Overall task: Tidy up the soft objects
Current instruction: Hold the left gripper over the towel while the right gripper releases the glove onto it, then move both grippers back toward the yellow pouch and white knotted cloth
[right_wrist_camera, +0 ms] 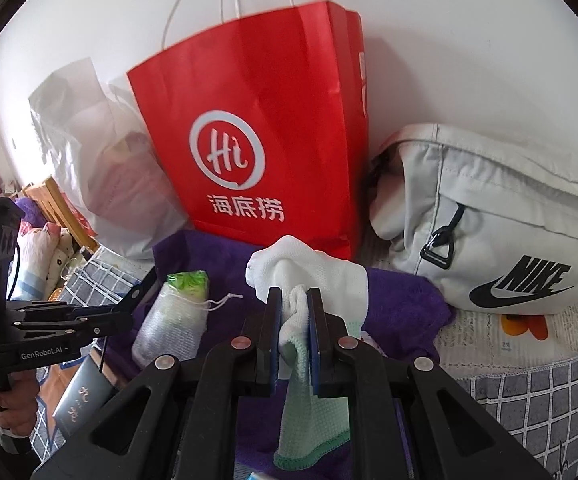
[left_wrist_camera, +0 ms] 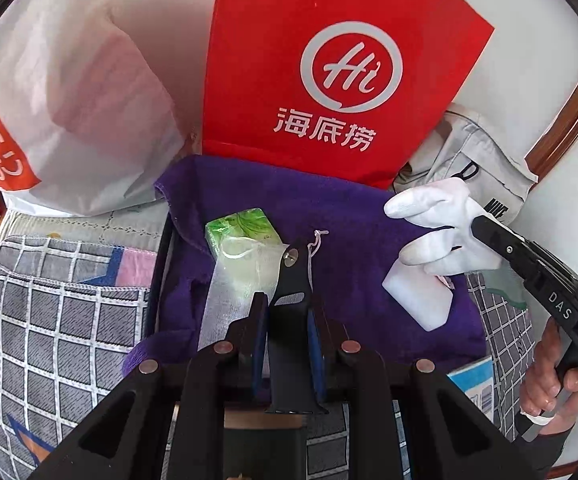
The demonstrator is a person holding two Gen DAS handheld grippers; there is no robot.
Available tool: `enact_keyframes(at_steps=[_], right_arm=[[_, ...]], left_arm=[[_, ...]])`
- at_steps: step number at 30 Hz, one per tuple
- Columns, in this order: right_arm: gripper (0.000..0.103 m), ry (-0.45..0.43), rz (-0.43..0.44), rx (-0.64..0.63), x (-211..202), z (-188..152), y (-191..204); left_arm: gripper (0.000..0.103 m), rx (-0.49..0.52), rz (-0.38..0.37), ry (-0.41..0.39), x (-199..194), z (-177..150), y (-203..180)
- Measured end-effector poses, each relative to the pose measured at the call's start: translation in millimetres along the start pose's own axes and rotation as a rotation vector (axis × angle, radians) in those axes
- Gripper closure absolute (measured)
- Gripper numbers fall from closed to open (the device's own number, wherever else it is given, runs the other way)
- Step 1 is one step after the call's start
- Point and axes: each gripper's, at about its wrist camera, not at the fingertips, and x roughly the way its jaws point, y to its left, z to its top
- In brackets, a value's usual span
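Purple towel (left_wrist_camera: 329, 216): spread flat across centre of left wrist view; in right wrist view (right_wrist_camera: 401, 300) it fills the middle band below the red bag.
White glove (right_wrist_camera: 313, 276): centre of right wrist view, bunched between the pads, fingers up, pale green cuff hanging below the jaws. In left wrist view (left_wrist_camera: 437, 220) it sits at right of frame, over the towel, not resting on it.
Right gripper (right_wrist_camera: 293, 320): jaws clamped on the white glove; also seen at right edge of left wrist view (left_wrist_camera: 489, 228), a hand (left_wrist_camera: 549, 384) on its handle at lower right.
Left gripper (left_wrist_camera: 287, 328): jaws close together; a black strap-like piece stands between them, whether pinched I cannot tell. In right wrist view (right_wrist_camera: 129, 304) it enters from left edge.
Mesh pouch (left_wrist_camera: 245, 280): white netting, drawstring, on the towel at centre-left, just ahead of the left gripper.
Green packet (left_wrist_camera: 241, 228): touching far end of the mesh pouch, on the towel.
White sponge block (left_wrist_camera: 417, 296): on the towel, right of centre, below the glove.
Red paper bag (right_wrist_camera: 257, 128): upright at top centre, behind the towel.
White plastic bag (left_wrist_camera: 81, 100): upper left.
Grey sling bag (right_wrist_camera: 489, 216): right of red bag.
Checked cloth (left_wrist_camera: 49, 320): lower left, beside the towel.
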Motion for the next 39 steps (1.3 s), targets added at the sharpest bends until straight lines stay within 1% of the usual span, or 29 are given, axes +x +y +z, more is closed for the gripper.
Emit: enact_keyframes(at_steps=[3, 5, 13, 23, 25, 27, 29, 31, 32, 34, 36, 38, 39], right_arm=[[0.091, 0.018, 0.006, 0.03, 10, -2, -8], [0.09, 0.029, 0.018, 0.041, 17, -4, -9], [0.088, 0.08, 0.014, 0.018, 35, -11, -8], [0.087, 0.115, 0.015, 0.017, 43, -14, -12], [0.085, 0.118, 0.018, 0.011, 44, -13, -11], [0.079, 0.121, 0.019, 0.01, 46, -13, -11], [0.076, 0.121, 0.034, 0.01, 46, -13, -11], [0.068, 0.112, 0.051, -0.005, 45, -14, -10], [0.063, 0.105, 0.052, -0.011, 44, -14, -9], [0.06, 0.089, 0.052, -0.013, 41, -14, -9], [0.056, 0.079, 0.058, -0.009, 37, -12, -8], [0.052, 0.065, 0.058, -0.014, 31, -10, -6], [0.051, 0.057, 0.053, -0.017, 29, -9, -5]], left_arm=[[0.085, 0.01, 0.02, 0.022, 14, 3, -2], [0.085, 0.007, 0.015, 0.034, 21, 3, -2], [0.085, -0.003, 0.051, 0.044, 36, 3, 5], [0.084, -0.018, 0.043, 0.067, 52, 5, 4], [0.084, -0.023, 0.039, 0.073, 54, 5, 5], [0.084, -0.025, 0.035, 0.078, 55, 6, 6], [0.084, -0.028, 0.039, 0.087, 57, 6, 7], [0.084, -0.026, 0.044, 0.093, 55, 7, 9], [0.084, -0.025, 0.044, 0.096, 54, 6, 9], [0.078, -0.023, 0.045, 0.1, 51, 6, 10], [0.063, -0.018, 0.05, 0.096, 46, 5, 10], [0.059, -0.009, 0.058, 0.083, 39, 4, 9], [0.059, -0.008, 0.061, 0.076, 35, 4, 9]])
